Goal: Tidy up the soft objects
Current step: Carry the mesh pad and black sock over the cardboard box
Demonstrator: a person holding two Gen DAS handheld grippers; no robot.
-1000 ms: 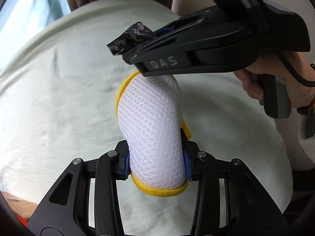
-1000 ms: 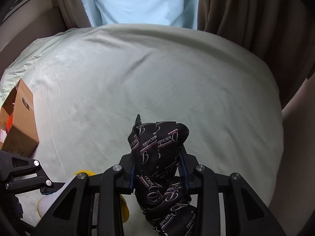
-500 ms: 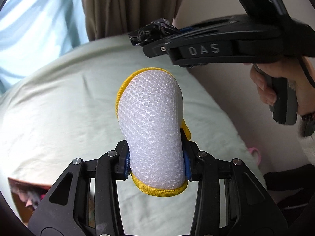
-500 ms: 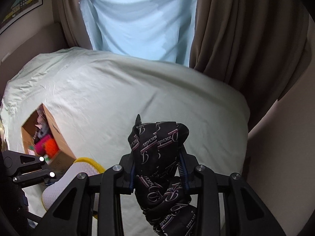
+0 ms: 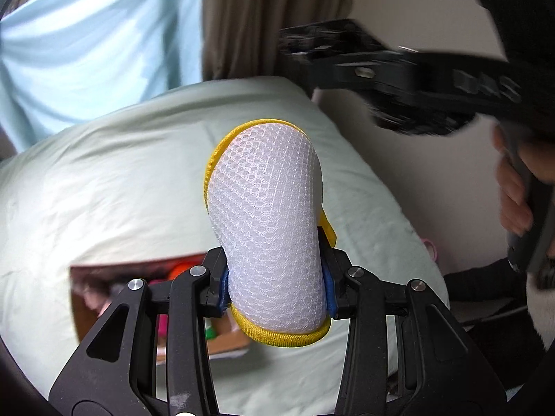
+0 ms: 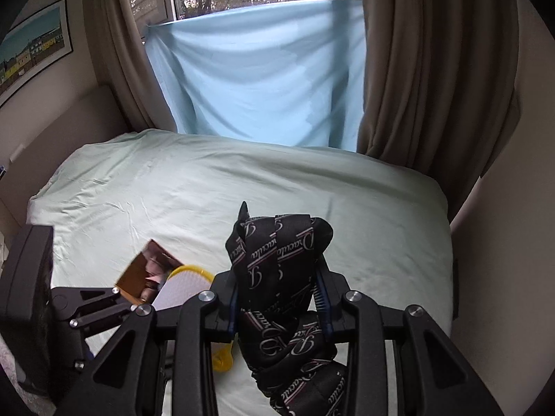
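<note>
My left gripper [image 5: 275, 287] is shut on a white mesh pad with yellow trim [image 5: 267, 222] and holds it upright above the bed. The pad also shows in the right wrist view [image 6: 184, 282]. My right gripper [image 6: 279, 308] is shut on a black patterned cloth with white lettering [image 6: 281, 263], whose tail hangs below the fingers. The right gripper appears blurred at the upper right of the left wrist view [image 5: 381, 69]. An open cardboard box [image 5: 114, 294] with colourful soft items lies on the bed below the left gripper; it also shows in the right wrist view [image 6: 145, 274].
The bed has a pale green sheet [image 6: 242, 187]. A light blue cloth [image 6: 256, 83] hangs over the window between brown curtains [image 6: 416, 69]. A wall runs along the bed's right side [image 5: 433, 173]. A pink item [image 5: 430, 248] lies by the bed's right edge.
Both grippers have lifted and tilted up, each still holding its item. The window and curtains came into view, and the cardboard box now shows under the left gripper.
</note>
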